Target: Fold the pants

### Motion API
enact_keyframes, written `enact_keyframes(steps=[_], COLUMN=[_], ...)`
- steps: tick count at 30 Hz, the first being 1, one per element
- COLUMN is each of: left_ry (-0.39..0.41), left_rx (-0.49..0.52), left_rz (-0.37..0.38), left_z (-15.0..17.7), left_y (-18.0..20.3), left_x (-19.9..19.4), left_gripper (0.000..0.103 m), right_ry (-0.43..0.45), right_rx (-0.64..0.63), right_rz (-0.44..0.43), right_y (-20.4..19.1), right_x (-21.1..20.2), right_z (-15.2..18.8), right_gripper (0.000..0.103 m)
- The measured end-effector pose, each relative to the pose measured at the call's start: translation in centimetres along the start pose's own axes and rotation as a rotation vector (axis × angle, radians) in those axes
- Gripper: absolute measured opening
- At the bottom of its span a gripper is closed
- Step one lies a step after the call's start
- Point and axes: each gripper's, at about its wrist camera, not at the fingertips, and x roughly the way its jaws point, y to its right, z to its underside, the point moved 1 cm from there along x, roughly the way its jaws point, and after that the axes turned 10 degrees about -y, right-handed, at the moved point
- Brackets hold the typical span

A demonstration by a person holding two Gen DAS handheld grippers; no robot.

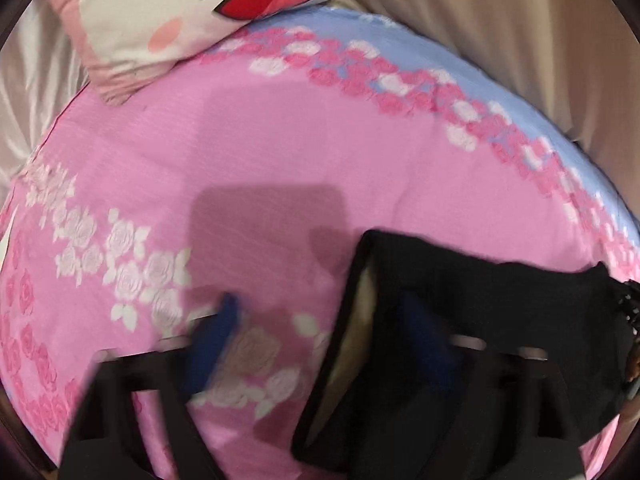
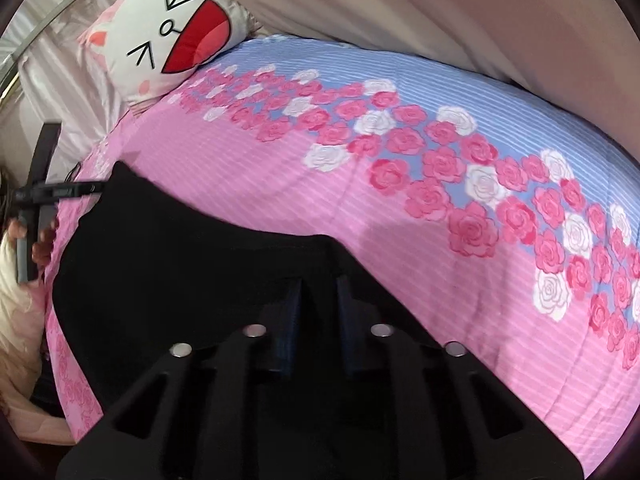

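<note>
Left tool [image 1: 320, 340] gapes beside the black pants [image 1: 480, 320], right tool [image 2: 316, 292] looks pinched on them: lay your fold flat on the bed [image 2: 320, 200].

Rose-print pink-and-blue bedspread [image 2: 280, 184] — cartoon-face pillow [image 2: 168, 40] at its far corner

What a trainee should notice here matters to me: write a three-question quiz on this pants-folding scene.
1. True or false: the pants are white.
2. What sits at the far corner of the rose-print bedspread? A) a cartoon-face pillow B) a laptop C) a shoe
3. Fill in: in the left wrist view, the left gripper has its jaws standing ___.
Key: 1 false, they are black; 2 A; 3 open.
</note>
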Motion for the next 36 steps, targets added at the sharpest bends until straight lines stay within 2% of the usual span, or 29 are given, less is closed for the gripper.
enact_keyframes(steps=[1,3,5,7,9,10,11,12,13,14,16,17,18,21,23,26,28,29,30,31,32,33,34,35,36], left_ry=[-0.007,0.026,0.096,0.143,0.152,0.156,0.158,0.167,0.2,0.253,0.284,0.289,0.29,0.27,0.238,0.201,0.173,0.159,0.144,0.14,0.139,0.14,0.147,0.156,0.161], left_rx=[0.005,0.013,0.038,0.046,0.048,0.046,0.049,0.056,0.06,0.062,0.084,0.086,0.084,0.087,0.089,0.075,0.062,0.06,0.063,0.064,0.066,0.073,0.075,0.075,0.077], left_rz=[-0.003,-0.053,-0.135,-0.144,-0.155,-0.163,-0.173,-0.197,-0.23,-0.252,-0.258,-0.256,-0.25,-0.215,-0.213,-0.238,-0.228,-0.222,-0.223,-0.229,-0.234,-0.239,-0.242,-0.239,-0.227], left_z=[-0.4,-1.8,-3.8,-6.0,-7.3,-7.4,-7.1,-6.4,-5.2,-3.6,-1.0,0.4,1.4,4.8,7.1,9.8,11.0,11.3,11.7,12.0,12.2,12.2,12.2,12.1,11.9], left_y=[0.3,0.8,1.8,2.5,2.5,2.6,2.7,2.7,2.6,2.4,2.3,2.2,2.2,2.1,1.9,1.3,0.7,0.5,0.3,0.2,0.2,0.2,0.3,0.4,0.5], left_x=[-0.2,-1.0,-2.1,-3.2,-4.1,-4.8,-5.3,-5.9,-6.8,-7.8,-8.8,-9.1,-9.4,-9.4,-8.7,-7.5,-6.8,-6.5,-6.1,-5.9,-5.8,-5.8,-5.9,-6.0,-6.1], left_gripper=[0.002,0.0,0.0,0.0,0.001,0.011,0.033,0.051,0.082,0.087,0.087,0.087,0.087,0.087,0.087,0.087,0.087,0.087,0.087,0.087,0.087,0.087,0.087,0.087,0.087], right_ry=[0.007,0.04,0.077,0.095,0.057,0.047,0.059,0.111,0.158,0.191,0.208,0.205,0.2,0.157,0.129,0.058,0.024,-0.018,-0.049,-0.037,-0.026,-0.005,0.018,0.046,0.095], right_rx=[-0.001,0.022,0.049,0.069,0.075,0.089,0.1,0.084,0.05,-0.005,-0.156,-0.229,-0.343,-0.541,-0.637,-0.68,-0.699,-0.704,-0.696,-0.708,-0.718,-0.684,-0.626,-0.56,-0.485], right_rz=[-0.004,-0.022,-0.033,-0.028,0.044,0.059,0.083,0.121,0.144,0.152,0.116,0.099,0.069,0.022,0.04,0.064,0.084,0.042,0.031,0.04,0.046,0.04,0.026,0.007,0.029], right_y=[0.0,0.4,1.1,1.9,2.6,2.9,2.9,2.2,1.1,-0.5,-5.4,-8.0,-11.9,-19.3,-23.4,-25.7,-26.1,-26.1,-26.0,-26.2,-26.1,-25.5,-24.5,-23.3,-21.7], right_x=[-0.2,-0.8,-1.4,-1.4,-0.5,-0.4,-0.8,-2.2,-3.4,-4.4,-5.4,-5.3,-4.6,-1.5,1.6,5.3,7.2,7.9,8.4,8.2,7.9,7.1,6.3,5.7,5.4], right_z=[0.0,-0.4,-1.1,-1.9,-2.4,-2.4,-2.3,-2.1,-2.0,-2.1,-3.2,-3.9,-4.9,-7.0,-8.5,-10.1,-10.5,-10.3,-10.2,-10.3,-10.6,-11.9,-13.5,-15.2,-17.2], right_gripper=[0.008,0.005,0.005,0.005,0.004,0.005,0.005,0.008,0.011,0.017,0.035,0.055,0.067,0.066,0.066,0.066,0.066,0.039,0.024,0.022,0.015,0.013,0.012,0.005,0.001])
